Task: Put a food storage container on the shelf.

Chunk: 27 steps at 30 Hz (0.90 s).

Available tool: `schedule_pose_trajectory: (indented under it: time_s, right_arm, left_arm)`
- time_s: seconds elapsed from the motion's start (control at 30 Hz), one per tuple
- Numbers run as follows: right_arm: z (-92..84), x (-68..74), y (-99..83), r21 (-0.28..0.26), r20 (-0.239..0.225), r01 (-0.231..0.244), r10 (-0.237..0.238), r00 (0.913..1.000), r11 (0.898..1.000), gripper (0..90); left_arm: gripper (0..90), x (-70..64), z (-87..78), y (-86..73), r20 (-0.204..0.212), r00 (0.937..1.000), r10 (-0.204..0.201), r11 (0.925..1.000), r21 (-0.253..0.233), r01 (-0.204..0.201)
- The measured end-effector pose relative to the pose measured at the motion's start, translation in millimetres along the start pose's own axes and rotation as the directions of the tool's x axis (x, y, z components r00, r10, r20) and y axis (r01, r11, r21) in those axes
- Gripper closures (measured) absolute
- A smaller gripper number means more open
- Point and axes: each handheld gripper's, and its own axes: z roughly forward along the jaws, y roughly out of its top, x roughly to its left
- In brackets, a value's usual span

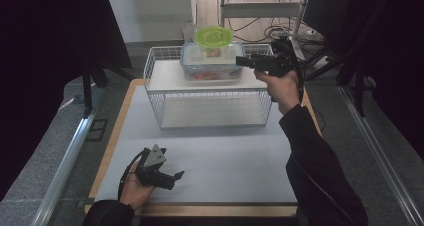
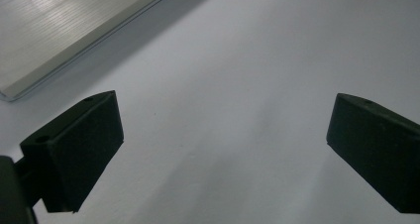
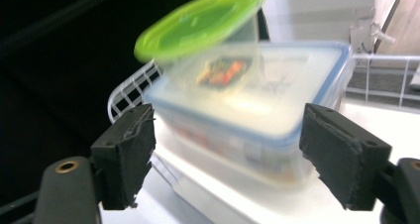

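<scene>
The clear lidded box (image 1: 213,61) is sitting on the top shelf of the white wire rack (image 1: 210,88), just ahead of the right tongs (image 1: 239,61), whose jaws are standing wide and are gripping nothing. In the right gripper view the box (image 3: 257,120) is lying between and beyond the two black pads (image 3: 124,154), apart from both. A round tub with a green lid (image 1: 214,36) is resting on top of the box; in that close view it (image 3: 200,21) is leaning and blurred, and its label cannot be read. The box's contents are showing as vague red and orange shapes. The rack's wire rim is rising just behind the box. The left tongs (image 1: 176,176) are lying well apart from the rack, low over the pale surface (image 1: 225,161), jaws spread wide and empty.
</scene>
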Motion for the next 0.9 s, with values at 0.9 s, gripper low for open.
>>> schedule_pose_trajectory:
  time_s: [0.9]
  right_arm:
    - [-28.3, 11.6, -184.4, 0.146, 0.062, 0.218, -0.229, 0.9715, 0.965, 1.4]
  left_arm:
    - [1.0, -0.1, -1.6, -0.3, 0.006, 0.9999, -0.011, 0.9997, -0.022, 0.011]
